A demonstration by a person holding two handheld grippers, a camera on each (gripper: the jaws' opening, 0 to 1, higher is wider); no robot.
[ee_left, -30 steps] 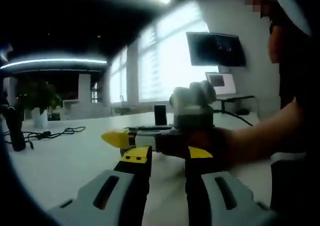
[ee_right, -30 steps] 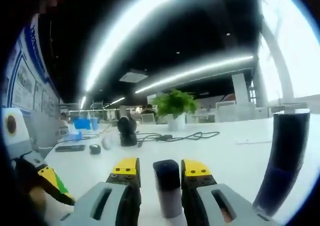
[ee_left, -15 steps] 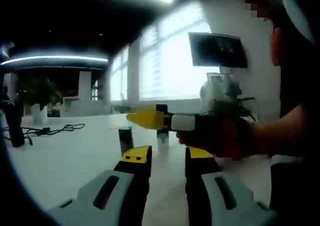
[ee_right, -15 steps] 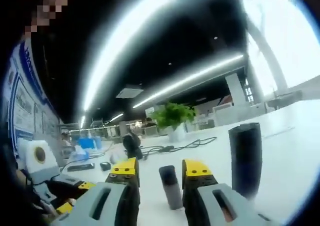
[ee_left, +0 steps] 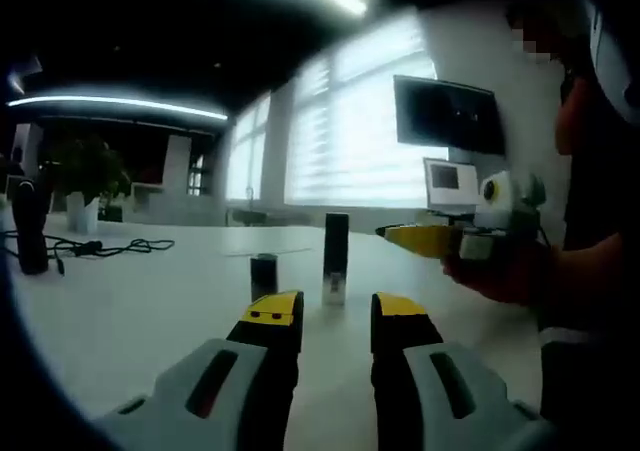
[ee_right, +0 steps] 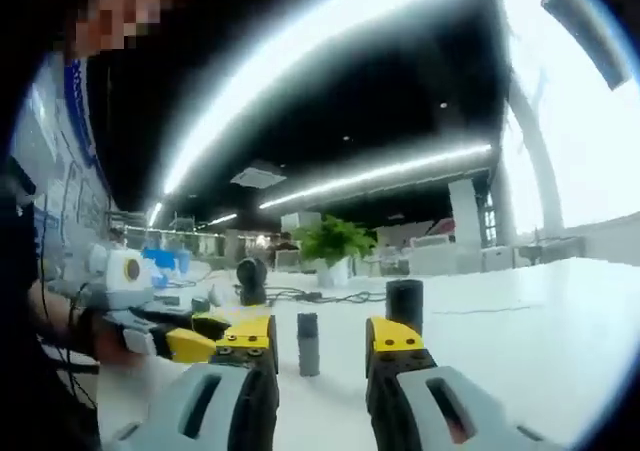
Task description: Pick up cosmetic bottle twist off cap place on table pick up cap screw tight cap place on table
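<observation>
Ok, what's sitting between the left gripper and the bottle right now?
Only bare white table in the left gripper view. The open left gripper faces the bottle; the cap stands apart, beside the bottle.

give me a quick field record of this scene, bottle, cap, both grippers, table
bottle: tall dark bottle upright on the table, nothing holding it
cap: short dark cap upright beside the bottle, apart from it
left gripper: left gripper open, empty, short of both items
right gripper: right gripper open, empty
table: white table, cables and a potted plant at the far side
</observation>
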